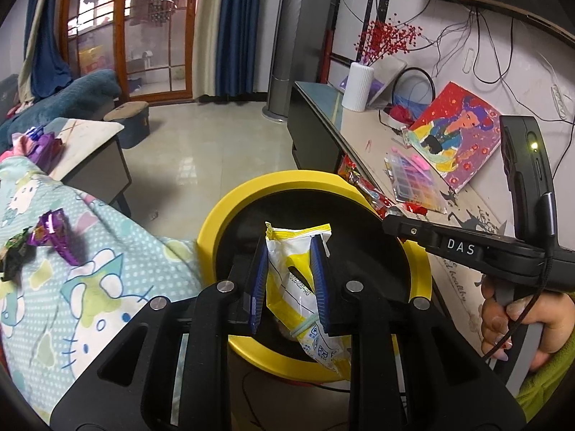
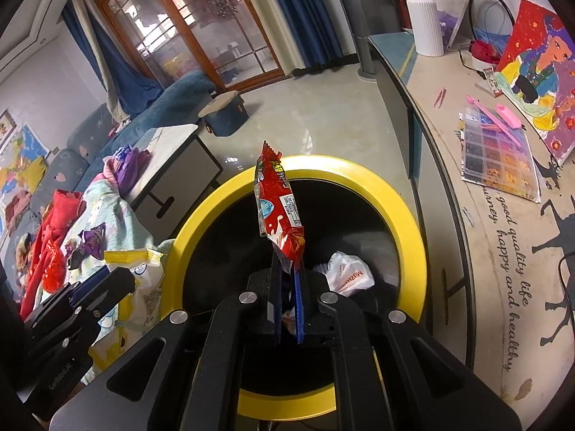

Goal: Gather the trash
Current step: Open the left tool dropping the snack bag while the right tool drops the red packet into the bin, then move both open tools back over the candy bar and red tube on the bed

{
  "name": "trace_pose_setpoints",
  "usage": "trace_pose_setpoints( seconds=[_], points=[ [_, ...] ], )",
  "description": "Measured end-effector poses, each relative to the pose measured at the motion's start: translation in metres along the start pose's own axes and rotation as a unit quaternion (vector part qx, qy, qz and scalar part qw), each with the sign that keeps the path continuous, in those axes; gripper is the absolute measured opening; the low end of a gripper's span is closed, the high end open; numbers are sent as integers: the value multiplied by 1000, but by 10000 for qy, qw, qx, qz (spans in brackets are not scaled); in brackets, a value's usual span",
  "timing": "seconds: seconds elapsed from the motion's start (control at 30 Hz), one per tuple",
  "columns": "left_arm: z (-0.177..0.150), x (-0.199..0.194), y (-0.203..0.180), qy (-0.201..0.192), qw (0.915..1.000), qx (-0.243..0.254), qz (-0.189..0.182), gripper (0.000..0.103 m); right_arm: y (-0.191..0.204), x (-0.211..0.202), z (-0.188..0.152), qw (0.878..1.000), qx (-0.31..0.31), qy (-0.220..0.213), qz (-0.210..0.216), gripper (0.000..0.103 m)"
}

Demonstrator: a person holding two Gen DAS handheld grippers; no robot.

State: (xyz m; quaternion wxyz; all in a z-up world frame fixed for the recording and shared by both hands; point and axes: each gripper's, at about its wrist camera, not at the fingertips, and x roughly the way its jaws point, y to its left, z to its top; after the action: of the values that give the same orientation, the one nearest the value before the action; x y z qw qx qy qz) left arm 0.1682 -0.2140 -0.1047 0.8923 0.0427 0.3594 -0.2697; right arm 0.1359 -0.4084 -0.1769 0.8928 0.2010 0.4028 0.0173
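Your left tongs (image 1: 289, 280) grip a yellow wrapper (image 1: 300, 251) and your right tongs (image 2: 287, 305) pinch a red wrapper (image 2: 278, 212), both over the yellow-rimmed bin (image 2: 406, 215).

The bin (image 2: 395, 194) has a yellow rim and a black inside. One wrapper (image 1: 294, 262) is white and yellow, the other wrapper (image 2: 278, 212) red. The blanket (image 1: 90, 269) is pale blue with white dots and cartoon cats.

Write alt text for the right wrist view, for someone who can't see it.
The right hand-held gripper pinches a red snack wrapper upright over a yellow-rimmed black bin holding white crumpled trash. At lower left, the left hand-held gripper holds a yellow-and-white packet.
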Motion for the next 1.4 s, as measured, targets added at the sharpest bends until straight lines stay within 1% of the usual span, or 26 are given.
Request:
trace_pose_setpoints(
  seconds=[0.23,0.33,0.37,0.4,0.47,0.5,0.57,0.6,0.63,0.67,0.7,0.73,0.83,0.9,1.1,1.4],
  points=[
    [-2,6,1,131,9999,-11,-20,21,-1,3,-2,10000,12,82,27,7],
    [-1,7,0,149,9999,-32,-20,22,-1,3,-2,10000,28,91,19,9],
    [-1,7,0,148,9999,-33,-16,23,-1,2,-2,10000,38,92,7,12],
    [-1,6,1,147,9999,-58,-22,25,-1,2,-2,9999,60,85,-1,17],
    [0,5,2,106,9999,-95,-4,25,-2,2,-1,9999,90,69,-5,26],
    [1,3,3,82,9999,-117,-5,27,-2,1,-1,9999,94,60,-11,28],
    [2,1,4,54,9999,-159,3,37,-2,1,-1,9999,112,51,-19,31],
    [3,-1,5,37,9998,-188,14,45,-2,0,-1,9999,136,53,-26,36],
    [3,-3,7,20,9997,-231,21,50,-3,0,-1,9999,160,44,-15,38],
    [3,-4,8,9,9996,-268,47,52,-2,-1,0,9999,162,32,-12,39],
    [4,-6,8,-3,9996,-280,96,59,-2,-2,0,9999,150,15,-27,40],
    [4,-7,8,-16,9995,-281,140,68,-2,-3,0,9999,146,1,-32,41],
    [4,-13,9,-49,9993,-327,189,84,-1,-5,1,9999,142,-48,-20,46],
    [4,-19,10,-75,9990,-345,263,92,2,-7,2,9999,121,-83,-16,50],
    [3,-31,14,-152,9980,-395,459,92,11,-13,2,9998,97,-178,27,60],
    [3,-56,24,-400,9956,-472,704,92,39,-27,2,9991,-195,-302,231,61]
  ],
)
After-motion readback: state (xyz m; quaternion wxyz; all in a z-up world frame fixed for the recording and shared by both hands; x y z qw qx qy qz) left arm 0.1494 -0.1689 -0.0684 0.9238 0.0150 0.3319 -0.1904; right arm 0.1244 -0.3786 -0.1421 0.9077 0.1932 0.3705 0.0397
